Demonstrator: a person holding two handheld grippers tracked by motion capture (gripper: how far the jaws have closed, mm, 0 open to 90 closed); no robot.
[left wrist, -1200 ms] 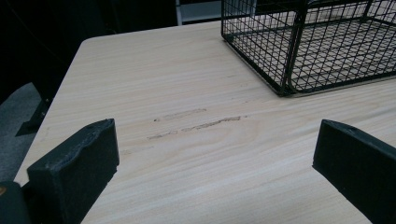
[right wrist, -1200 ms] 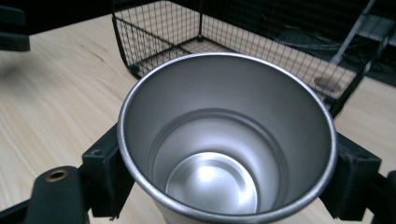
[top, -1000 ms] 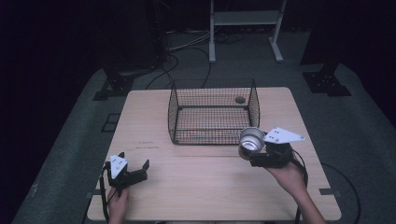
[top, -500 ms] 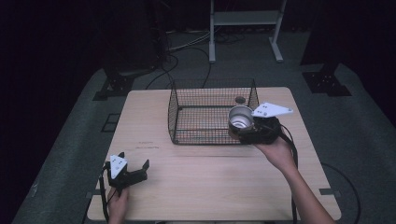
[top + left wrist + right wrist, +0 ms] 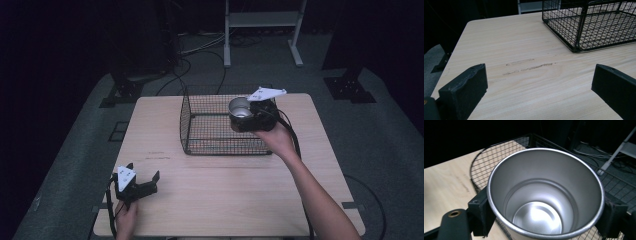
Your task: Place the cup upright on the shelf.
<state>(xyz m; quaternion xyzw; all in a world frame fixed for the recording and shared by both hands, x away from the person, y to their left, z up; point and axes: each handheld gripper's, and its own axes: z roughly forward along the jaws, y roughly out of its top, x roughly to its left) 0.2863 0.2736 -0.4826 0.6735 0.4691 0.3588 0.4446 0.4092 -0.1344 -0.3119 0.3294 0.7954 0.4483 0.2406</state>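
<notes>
the metal cup [image 5: 545, 195] sits clamped between my right gripper's [image 5: 252, 116] 2 jaws, one pressed to each side of its wall just under the rim, mouth up and empty. i hold it from the sides like that, i think, so it stays upright and the open mouth stays clear. in the high view the cup [image 5: 240, 108] hangs above the right half of the wire basket [image 5: 210, 130], over its inside rather than beside it (i can't tell how far above the mesh floor). my guess is the cup is meant to go down into the basket, so the gripper carries it in over the top rim, the person's arm reaching from the near right.

my left gripper [image 5: 134, 184] rests low at the near left corner of the wooden table [image 5: 240, 190], well apart from the basket, jaws spread wide with nothing between them, only bare wood and the basket's near corner [image 5: 576, 47] ahead.
</notes>
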